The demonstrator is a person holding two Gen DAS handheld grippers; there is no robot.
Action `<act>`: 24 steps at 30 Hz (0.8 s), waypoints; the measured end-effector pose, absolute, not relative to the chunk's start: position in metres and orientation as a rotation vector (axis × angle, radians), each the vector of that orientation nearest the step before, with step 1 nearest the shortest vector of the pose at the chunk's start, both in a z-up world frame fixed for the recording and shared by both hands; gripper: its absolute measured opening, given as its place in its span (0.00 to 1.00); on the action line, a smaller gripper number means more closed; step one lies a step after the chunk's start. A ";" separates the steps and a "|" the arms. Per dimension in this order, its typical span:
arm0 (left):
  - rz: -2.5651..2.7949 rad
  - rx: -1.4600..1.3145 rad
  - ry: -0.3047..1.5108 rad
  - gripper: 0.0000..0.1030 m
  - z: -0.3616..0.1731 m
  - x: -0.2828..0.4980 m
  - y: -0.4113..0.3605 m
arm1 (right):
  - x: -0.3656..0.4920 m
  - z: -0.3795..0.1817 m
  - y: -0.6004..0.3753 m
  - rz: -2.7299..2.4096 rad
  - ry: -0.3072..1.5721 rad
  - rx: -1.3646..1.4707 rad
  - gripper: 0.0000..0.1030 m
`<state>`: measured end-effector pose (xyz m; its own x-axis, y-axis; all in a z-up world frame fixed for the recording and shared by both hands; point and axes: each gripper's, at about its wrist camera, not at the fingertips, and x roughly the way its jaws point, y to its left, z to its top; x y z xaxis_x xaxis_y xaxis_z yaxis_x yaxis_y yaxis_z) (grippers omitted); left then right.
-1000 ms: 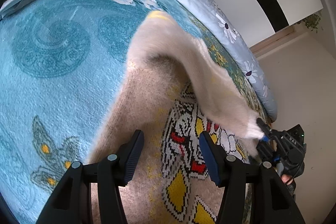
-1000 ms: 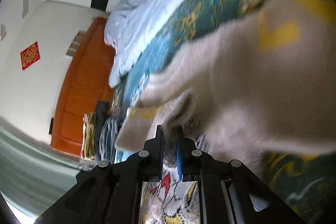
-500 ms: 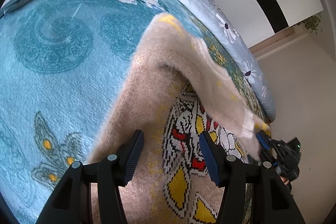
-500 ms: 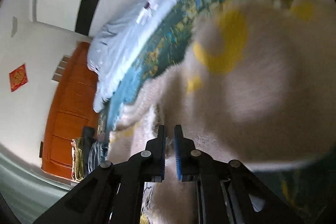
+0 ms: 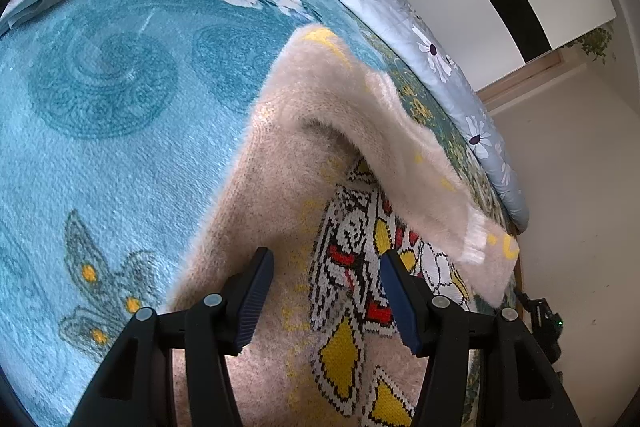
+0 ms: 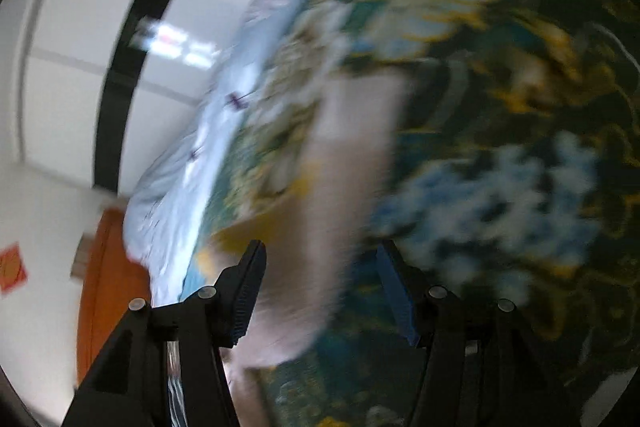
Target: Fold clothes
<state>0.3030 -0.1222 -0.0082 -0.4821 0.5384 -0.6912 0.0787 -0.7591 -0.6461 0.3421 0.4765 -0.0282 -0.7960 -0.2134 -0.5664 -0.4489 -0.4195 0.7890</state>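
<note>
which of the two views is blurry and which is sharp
Right wrist view: heavy motion blur smears the sweater sleeve and flowered blanket; only the right gripper is crisp. Left wrist view: sharp and evenly lit, knit sweater clear, edges bent by fisheye.

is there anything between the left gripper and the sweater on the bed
Nothing visible. The left gripper hangs open right over the sweater, with only bare knit between its fingers. The sleeve lies folded across the body farther ahead, not in the gap. The blanket beside it is bare.
</note>
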 end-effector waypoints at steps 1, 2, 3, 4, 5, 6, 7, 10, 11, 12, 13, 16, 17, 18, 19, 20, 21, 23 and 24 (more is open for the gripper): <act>2.310 -1.408 -0.909 0.58 -0.008 0.303 -0.122 | 0.342 -0.033 0.482 2.330 1.628 -0.908 0.57; 2.310 -1.409 -0.910 0.58 -0.008 0.303 -0.121 | 0.342 -0.037 0.486 2.311 1.654 -0.885 0.56; 2.310 -1.410 -0.911 0.58 -0.008 0.303 -0.121 | 0.336 -0.036 0.489 2.319 1.659 -0.860 0.57; 2.310 -1.410 -0.911 0.58 -0.007 0.303 -0.121 | 0.329 -0.035 0.490 2.331 1.647 -0.865 0.57; 2.310 -1.411 -0.912 0.58 -0.007 0.303 -0.120 | 0.322 -0.035 0.491 2.344 1.636 -0.870 0.56; 2.310 -1.411 -0.913 0.58 -0.007 0.303 -0.120 | 0.316 -0.037 0.492 2.341 1.640 -0.872 0.55; 2.307 -1.411 -0.918 0.58 -0.007 0.303 -0.120 | 0.310 -0.039 0.494 2.338 1.645 -0.872 0.54; 2.293 -1.407 -0.939 0.58 -0.008 0.303 -0.122 | 0.306 -0.045 0.498 2.294 1.752 -0.821 0.25; 2.290 -1.406 -0.942 0.58 -0.008 0.303 -0.122 | 0.306 -0.047 0.498 2.278 1.790 -0.804 0.15; 2.288 -1.406 -0.945 0.58 -0.008 0.303 -0.123 | 0.309 -0.045 0.498 2.283 1.807 -0.779 0.11; 2.286 -1.405 -0.947 0.58 -0.008 0.303 -0.123 | 0.312 -0.042 0.497 2.289 1.822 -0.756 0.11; 2.285 -1.406 -0.948 0.58 -0.008 0.303 -0.124 | 0.309 -0.009 0.480 2.438 1.703 -0.743 0.10; 2.285 -1.406 -0.947 0.59 -0.007 0.303 -0.124 | 0.307 0.006 0.472 2.502 1.660 -0.737 0.10; 2.285 -1.406 -0.950 0.59 -0.007 0.304 -0.124 | 0.305 0.020 0.465 2.565 1.615 -0.729 0.10; 2.285 -1.406 -0.954 0.59 -0.007 0.304 -0.125 | 0.303 0.038 0.454 2.644 1.568 -0.713 0.10; 2.285 -1.405 -0.959 0.59 -0.007 0.305 -0.126 | 0.302 0.057 0.443 2.722 1.518 -0.695 0.10; 2.284 -1.405 -0.964 0.59 -0.007 0.306 -0.126 | 0.297 0.076 0.426 2.816 1.458 -0.683 0.10; 2.282 -1.404 -0.973 0.59 -0.007 0.307 -0.128 | 0.285 0.104 0.391 2.976 1.357 -0.686 0.10; 2.281 -1.404 -0.977 0.59 -0.006 0.308 -0.129 | 0.278 0.113 0.371 3.043 1.317 -0.702 0.10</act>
